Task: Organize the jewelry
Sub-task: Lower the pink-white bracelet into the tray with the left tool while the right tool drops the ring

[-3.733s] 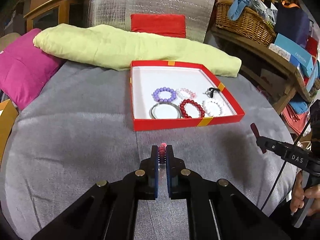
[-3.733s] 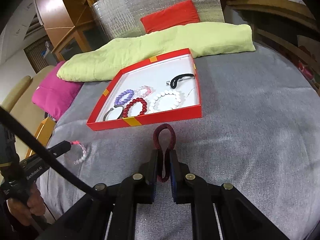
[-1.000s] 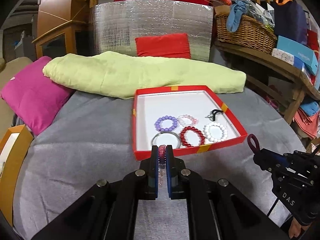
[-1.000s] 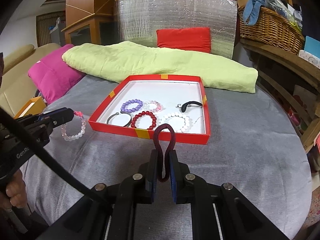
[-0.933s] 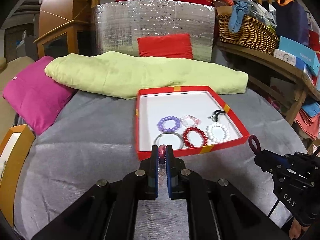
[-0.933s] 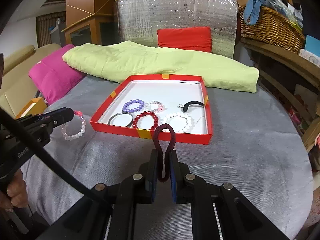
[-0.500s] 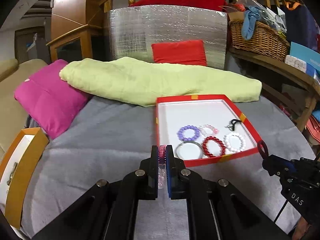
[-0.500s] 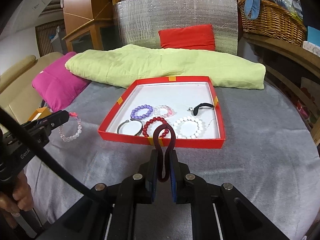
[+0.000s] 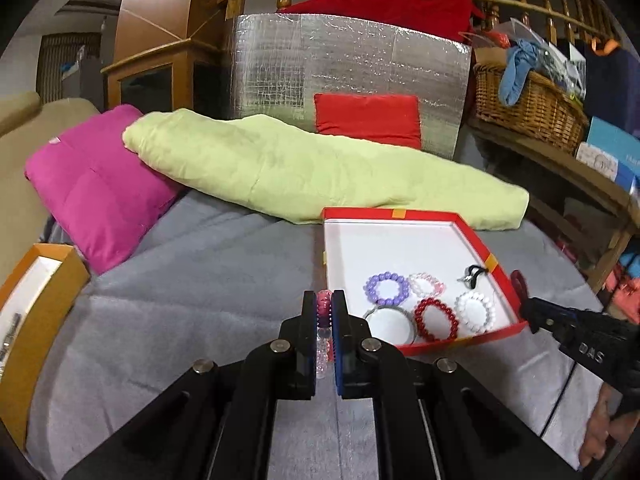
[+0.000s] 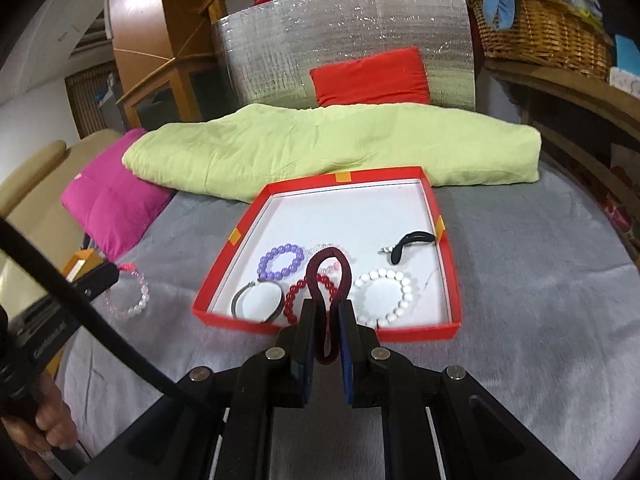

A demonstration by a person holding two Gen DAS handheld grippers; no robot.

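left gripper [image 9: 324, 300] clamped on a clear bracelet [image 10: 130, 294] with pink beads at the top, hanging over the grey blanket [image 9: 200, 300] left of the tray [image 10: 450, 280]. right gripper [image 10: 329, 312] pinched shut on a maroon loop [image 10: 328, 268], up over the tray's near edge (tray already has purple [image 10: 280, 262], red [image 9: 436, 319], white [image 10: 384, 296] bracelets).

The right hand-held gripper [image 10: 327, 308] pinches a dark red coiled band [image 10: 328, 276] above the near edge of the red box [image 10: 448, 276]. Off the box's left edge, the left hand-held gripper [image 10: 114, 274] grips a clear bead bracelet [image 10: 134, 296].
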